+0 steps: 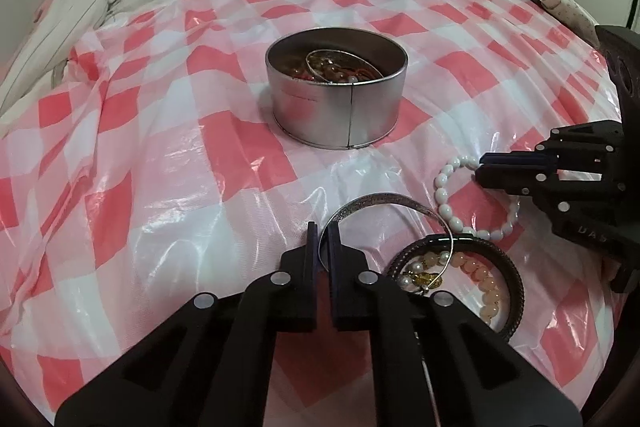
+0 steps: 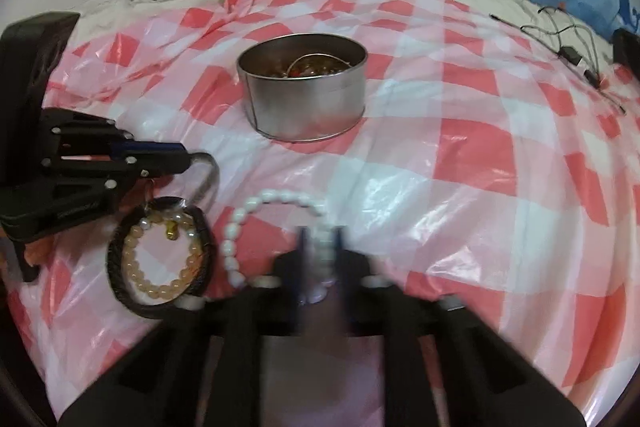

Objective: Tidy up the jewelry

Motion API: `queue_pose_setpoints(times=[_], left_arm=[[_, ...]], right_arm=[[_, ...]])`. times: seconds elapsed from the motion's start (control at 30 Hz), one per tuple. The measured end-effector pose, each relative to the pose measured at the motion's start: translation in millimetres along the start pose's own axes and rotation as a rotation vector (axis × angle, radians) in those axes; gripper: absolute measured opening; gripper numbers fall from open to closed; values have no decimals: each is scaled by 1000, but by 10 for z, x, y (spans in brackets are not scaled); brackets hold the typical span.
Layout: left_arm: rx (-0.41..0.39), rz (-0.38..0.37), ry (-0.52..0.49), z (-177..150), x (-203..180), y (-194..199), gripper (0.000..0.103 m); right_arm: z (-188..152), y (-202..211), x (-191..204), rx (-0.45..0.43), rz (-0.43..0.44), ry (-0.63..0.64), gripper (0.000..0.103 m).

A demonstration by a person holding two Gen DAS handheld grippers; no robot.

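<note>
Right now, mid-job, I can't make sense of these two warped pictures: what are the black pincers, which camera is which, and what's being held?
Each picture comes from a fisheye camera mounted on a handheld two-finger gripper, looking along its fingers. No robot; a person holds one in each hand. In the left view, the left gripper is closed on a silver bangle. In the right view, the right gripper, blurred, is closed on a white bead bracelet. Each gripper also shows in the other's picture. On the pink checked plastic sheet stands a round metal tin already holding jewelry. Beside the grippers lie a dark braided bracelet and a peach bead bracelet inside it.
</note>
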State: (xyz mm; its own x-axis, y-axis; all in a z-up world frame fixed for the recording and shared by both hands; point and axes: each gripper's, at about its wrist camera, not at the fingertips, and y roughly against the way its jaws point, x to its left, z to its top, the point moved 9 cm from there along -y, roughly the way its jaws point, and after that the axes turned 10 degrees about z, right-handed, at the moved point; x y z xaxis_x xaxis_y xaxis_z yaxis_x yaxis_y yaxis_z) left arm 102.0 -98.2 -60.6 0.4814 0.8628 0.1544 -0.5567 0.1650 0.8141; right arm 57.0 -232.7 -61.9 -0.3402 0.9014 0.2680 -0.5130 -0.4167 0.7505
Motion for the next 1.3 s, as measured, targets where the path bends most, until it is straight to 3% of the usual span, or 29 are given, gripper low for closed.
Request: queue_pose_setpoints(times=[0.07,0.17,0.37,0.4,0.43,0.5,0.7,0.77,0.83,0.97,1.1,1.27,1.3], left_arm=[[-12,14,1,14,23,24,4],[-25,26,13,46,64,50,4],[-19,52,-3,42,71,26,4],[-17,54,-5,39,68,22,4],[-16,56,-8,38,63,18,4],[-12,58,-10,34,59,7,5],[-5,69,-26,19,47,-28,6],[-5,81,-41,11,31,-37,6],[-6,94,-59,5,14,-46,6],[-5,100,-65,9,6,-49,6],[-6,104,-73,10,-2,-50,6],[-6,107,-75,9,0,-56,6],[-6,107,-76,11,0,-57,7]], right_arm=[[54,78,-15,-44,36,-36,8],[132,188,-47,-97,19,-48,8],[158,163,-113,-84,-2,-69,9],[155,158,-116,-80,-7,-67,11],[151,152,-123,-76,-18,-62,28],[138,124,-117,-65,-38,-44,44],[43,2,-133,-1,-78,-14,44],[31,-5,-118,3,-74,-5,34],[24,-7,-100,4,-65,0,18],[38,15,-97,-12,-45,-14,8],[106,106,-102,-70,29,-75,8],[131,94,-80,-62,-12,-48,9],[128,82,-85,-57,-29,-43,16]])
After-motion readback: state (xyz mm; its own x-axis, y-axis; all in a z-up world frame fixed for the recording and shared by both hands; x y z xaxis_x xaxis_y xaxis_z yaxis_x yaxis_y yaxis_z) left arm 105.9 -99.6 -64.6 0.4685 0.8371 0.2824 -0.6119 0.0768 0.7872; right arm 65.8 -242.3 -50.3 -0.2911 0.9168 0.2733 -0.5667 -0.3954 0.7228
